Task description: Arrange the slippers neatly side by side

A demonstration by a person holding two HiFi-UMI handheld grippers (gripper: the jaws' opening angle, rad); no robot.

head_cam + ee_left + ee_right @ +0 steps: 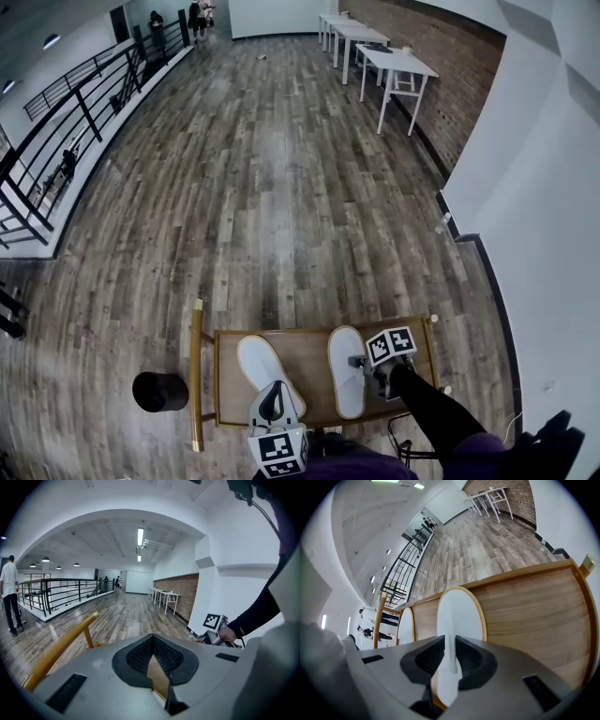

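Two white slippers lie side by side on a wooden cart top (314, 339), toes pointing away from me. The left slipper (265, 368) lies just ahead of my left gripper (272, 401), which hangs above the cart's near edge, shut and empty (152, 645). My right gripper (364, 363) reaches in from the right onto the right slipper (345, 373). In the right gripper view its jaws (450, 643) stand slightly apart, open, with a raised fold of that slipper's white upper (451, 660) between them. The other slipper (406, 625) shows to its left.
The cart has a yellow rail (196, 375) along its left side. A black round bin (159, 391) stands on the floor left of it. A white wall (534, 234) runs close on the right. White tables (398, 64) and a black railing (70, 117) lie far off.
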